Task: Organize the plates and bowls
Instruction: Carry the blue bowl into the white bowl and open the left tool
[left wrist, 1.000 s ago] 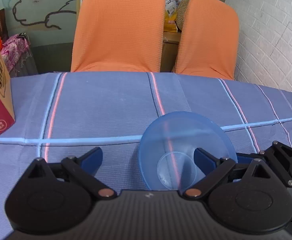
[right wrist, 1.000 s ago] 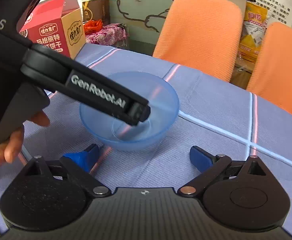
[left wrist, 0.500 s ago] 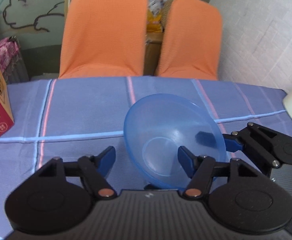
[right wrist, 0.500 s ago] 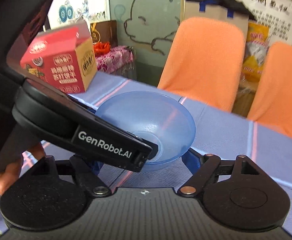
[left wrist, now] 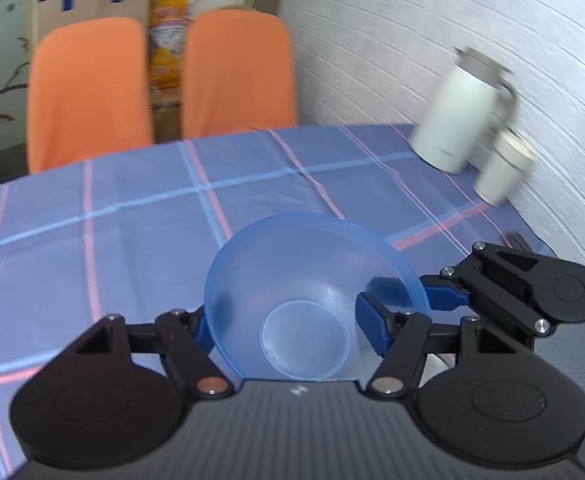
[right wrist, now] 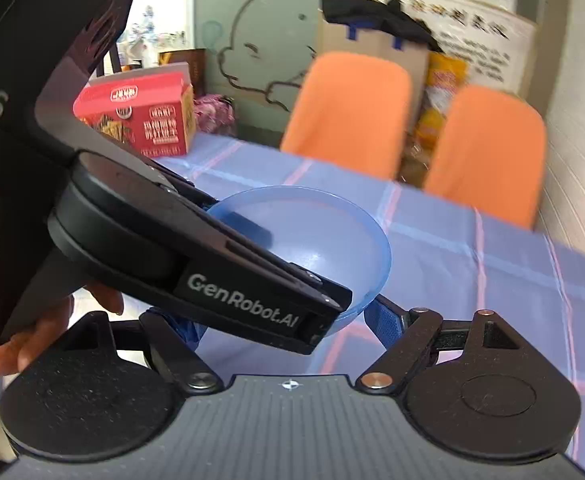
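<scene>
**Left wrist view.** Clamping the blue bowl (left wrist: 312, 280) with the left gripper (left wrist: 288, 324): one pad against the outer left wall, the other showing at the inner right side, gap narrower than a second ago. Judged a grip rather than proven. Same framing of bowl against pads as half a second ago, yet background swung to the right. Now taking in a white jug (left wrist: 456, 116) and a cup (left wrist: 500, 172) by the wall, at the far right of the checked tablecloth (left wrist: 132, 208). Orange chairs (left wrist: 88, 92) pushed to upper left. Blurred throughout, so probably mid-swing. Also catching the right gripper (left wrist: 416, 292) at the bowl's right rim, one pad outside, one seen through the wall.

**Right wrist view.** Right gripper spread wide, as in both earlier frames. Right-hand pad just beside the bowl's underside, contact not resolvable. Bowl tilted and apparently clear of the cloth, no longer sitting flat as a second ago. Left gripper crossing the frame, a hand (right wrist: 32, 332) beneath it, red carton (right wrist: 148, 116) behind.

**Meaning for the task.** Pick-up apparently done, transfer under way, presumably toward the jug side. No plates or stack in sight, so destination unknown.
</scene>
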`<action>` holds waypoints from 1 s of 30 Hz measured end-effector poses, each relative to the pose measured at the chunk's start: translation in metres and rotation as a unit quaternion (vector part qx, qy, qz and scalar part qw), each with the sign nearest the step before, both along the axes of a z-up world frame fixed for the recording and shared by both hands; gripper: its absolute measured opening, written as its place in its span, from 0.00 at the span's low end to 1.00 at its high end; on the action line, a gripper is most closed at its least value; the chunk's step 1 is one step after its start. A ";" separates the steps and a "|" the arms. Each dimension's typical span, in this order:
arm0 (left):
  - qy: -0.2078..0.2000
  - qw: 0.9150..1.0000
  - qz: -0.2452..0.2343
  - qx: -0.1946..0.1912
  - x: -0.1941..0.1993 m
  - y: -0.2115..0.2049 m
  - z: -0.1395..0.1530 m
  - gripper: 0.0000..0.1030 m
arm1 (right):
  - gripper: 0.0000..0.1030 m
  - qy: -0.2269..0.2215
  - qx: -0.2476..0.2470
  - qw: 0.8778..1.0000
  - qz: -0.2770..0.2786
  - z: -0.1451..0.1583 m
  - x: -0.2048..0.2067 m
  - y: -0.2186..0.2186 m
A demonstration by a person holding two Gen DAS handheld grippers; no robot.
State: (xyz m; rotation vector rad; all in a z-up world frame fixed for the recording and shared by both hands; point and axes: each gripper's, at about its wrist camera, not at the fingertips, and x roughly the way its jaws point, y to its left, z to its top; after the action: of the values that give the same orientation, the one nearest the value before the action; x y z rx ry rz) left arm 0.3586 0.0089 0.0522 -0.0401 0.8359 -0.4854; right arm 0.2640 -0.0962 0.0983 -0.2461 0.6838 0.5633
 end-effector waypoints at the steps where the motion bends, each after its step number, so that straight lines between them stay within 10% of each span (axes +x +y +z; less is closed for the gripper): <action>1: 0.001 1.000 -0.012 0.001 -0.009 -0.010 -0.003 0.65 | 0.68 0.004 -0.003 1.000 -0.006 -0.002 -0.010 -0.008; 13: 0.026 0.998 -0.038 0.048 -0.044 -0.061 -0.057 0.73 | 0.68 0.028 -0.010 0.999 -0.035 -0.047 -0.035 -0.048; 30: -0.012 0.998 -0.017 -0.055 -0.099 -0.003 -0.029 0.92 | 0.69 0.010 0.134 0.985 -0.111 -0.064 -0.104 -0.101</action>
State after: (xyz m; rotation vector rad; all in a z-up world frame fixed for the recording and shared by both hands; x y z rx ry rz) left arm 0.2592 0.0055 0.0227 -0.1219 0.7858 -0.5622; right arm 0.1597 -0.1970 0.0343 0.0863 0.6385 0.4384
